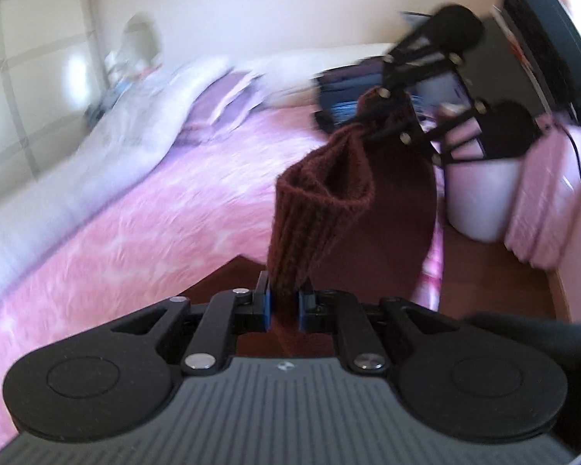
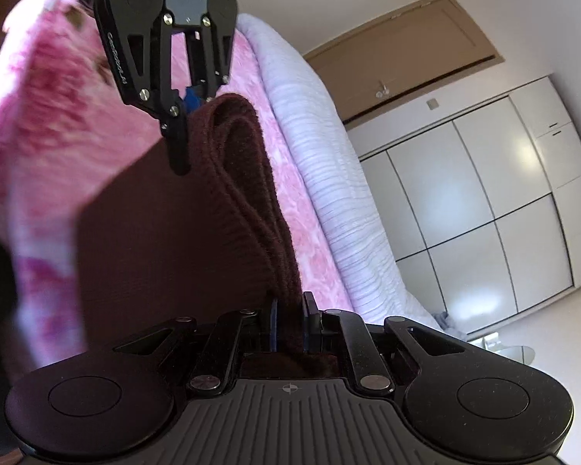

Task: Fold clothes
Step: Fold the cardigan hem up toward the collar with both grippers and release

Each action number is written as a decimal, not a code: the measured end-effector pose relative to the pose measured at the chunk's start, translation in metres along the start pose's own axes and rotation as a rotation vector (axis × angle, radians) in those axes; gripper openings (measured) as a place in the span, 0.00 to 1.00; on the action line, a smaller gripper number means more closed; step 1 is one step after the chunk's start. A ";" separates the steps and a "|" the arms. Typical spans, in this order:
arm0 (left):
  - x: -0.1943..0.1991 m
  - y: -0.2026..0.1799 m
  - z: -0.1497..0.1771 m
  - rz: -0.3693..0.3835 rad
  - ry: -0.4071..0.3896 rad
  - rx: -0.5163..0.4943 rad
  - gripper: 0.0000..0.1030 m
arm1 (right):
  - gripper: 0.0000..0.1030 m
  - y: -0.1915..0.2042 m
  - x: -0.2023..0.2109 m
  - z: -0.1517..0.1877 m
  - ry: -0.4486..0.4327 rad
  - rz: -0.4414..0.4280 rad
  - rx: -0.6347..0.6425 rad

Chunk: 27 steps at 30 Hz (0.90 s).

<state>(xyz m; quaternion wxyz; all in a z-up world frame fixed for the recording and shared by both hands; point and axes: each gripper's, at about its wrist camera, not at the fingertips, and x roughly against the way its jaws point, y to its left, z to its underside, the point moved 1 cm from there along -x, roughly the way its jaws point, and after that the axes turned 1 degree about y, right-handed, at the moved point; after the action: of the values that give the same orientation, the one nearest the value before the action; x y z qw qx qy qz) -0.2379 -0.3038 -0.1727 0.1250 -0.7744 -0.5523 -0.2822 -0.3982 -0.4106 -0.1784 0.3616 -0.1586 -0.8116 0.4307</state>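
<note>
A dark maroon knitted garment [image 1: 321, 197] hangs stretched between my two grippers above a pink bedspread [image 1: 166, 209]. My left gripper [image 1: 284, 302] is shut on one end of its ribbed edge. In the left wrist view my right gripper [image 1: 383, 116] grips the far end at the upper right. The right wrist view shows my right gripper [image 2: 290, 321] shut on the same maroon garment [image 2: 197, 240], and my left gripper [image 2: 191, 102] pinches the far end near the top. The rest of the cloth hangs below, lifted off the bed.
A white ribbed duvet [image 2: 329, 162] lies bunched along the bed's far side. White wardrobe doors [image 2: 476, 201] and a brown door [image 2: 403, 54] stand beyond it. A pile of dark clothes [image 1: 341, 93], a white bin [image 1: 480, 193] and wooden floor [image 1: 495, 286] are near the bed's end.
</note>
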 end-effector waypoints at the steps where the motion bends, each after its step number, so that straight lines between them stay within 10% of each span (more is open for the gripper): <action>1: -0.013 0.016 0.000 -0.002 0.018 0.038 0.10 | 0.09 -0.005 -0.023 0.000 0.007 -0.010 0.000; 9: -0.133 0.111 0.049 0.000 0.229 0.311 0.12 | 0.13 0.002 -0.187 0.028 0.055 -0.171 -0.050; 13: -0.144 0.144 0.073 0.035 0.199 0.533 0.21 | 0.27 0.003 -0.221 0.049 0.072 -0.147 -0.171; 17: -0.135 0.144 0.076 0.030 0.174 0.564 0.25 | 0.71 -0.022 -0.192 0.078 -0.017 -0.104 -0.513; 27: -0.155 0.149 0.073 0.039 0.165 0.671 0.15 | 0.75 -0.050 -0.214 0.202 0.145 -0.411 -1.358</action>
<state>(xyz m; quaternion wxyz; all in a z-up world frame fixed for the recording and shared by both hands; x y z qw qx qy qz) -0.1141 -0.4423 -0.3034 0.4223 -0.6751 -0.5874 -0.1441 -0.3945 -0.6798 -0.3082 0.3100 -0.2207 -0.8879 -0.2585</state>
